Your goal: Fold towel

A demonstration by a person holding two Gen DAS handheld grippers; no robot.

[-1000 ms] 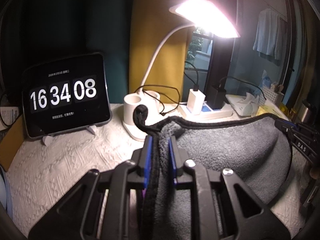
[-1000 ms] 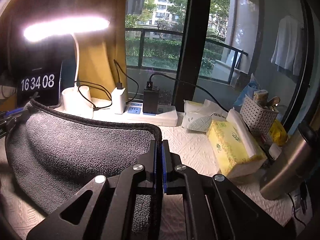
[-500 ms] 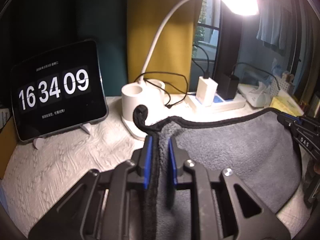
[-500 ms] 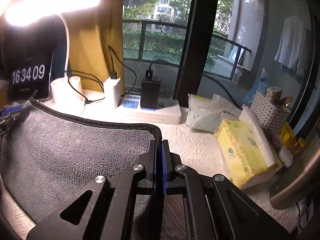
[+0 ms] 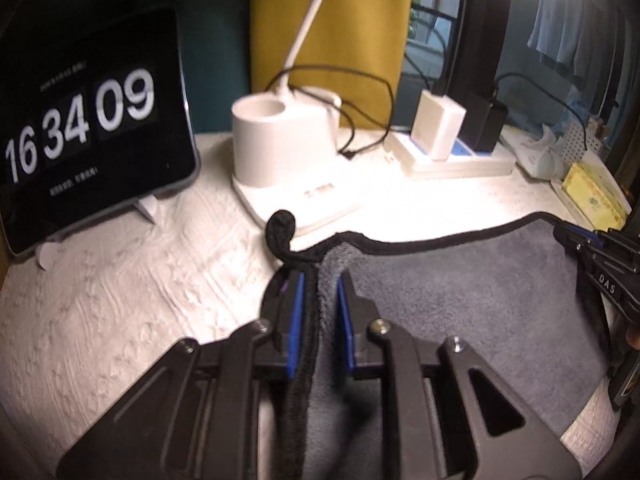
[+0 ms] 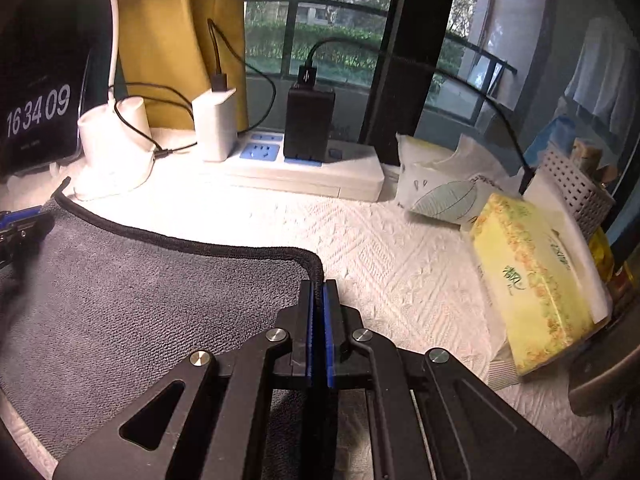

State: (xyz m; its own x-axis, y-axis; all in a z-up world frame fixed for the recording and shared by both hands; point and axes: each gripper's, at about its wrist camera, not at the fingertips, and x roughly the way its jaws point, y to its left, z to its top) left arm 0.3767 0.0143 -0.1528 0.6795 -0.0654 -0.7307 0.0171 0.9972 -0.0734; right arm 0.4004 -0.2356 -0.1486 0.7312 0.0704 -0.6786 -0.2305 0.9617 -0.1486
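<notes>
A grey towel with a black hem is stretched between my two grippers, just above the white textured tabletop. My left gripper is shut on the towel's left corner, with bunched cloth between its blue pads and a hem loop poking out ahead. My right gripper is shut on the towel's right corner. The right gripper also shows at the right of the left wrist view. The left gripper's fingertips show at the left edge of the right wrist view.
Ahead stand a tablet clock, a white lamp base with cup, and a power strip with chargers. To the right are tissue packs, a white basket and a metal flask.
Both grippers have tilted down and moved forward and lower with the towel, toward the lamp base and power strip. The towel's far edge has dropped near the tabletop. Grips are unchanged.
</notes>
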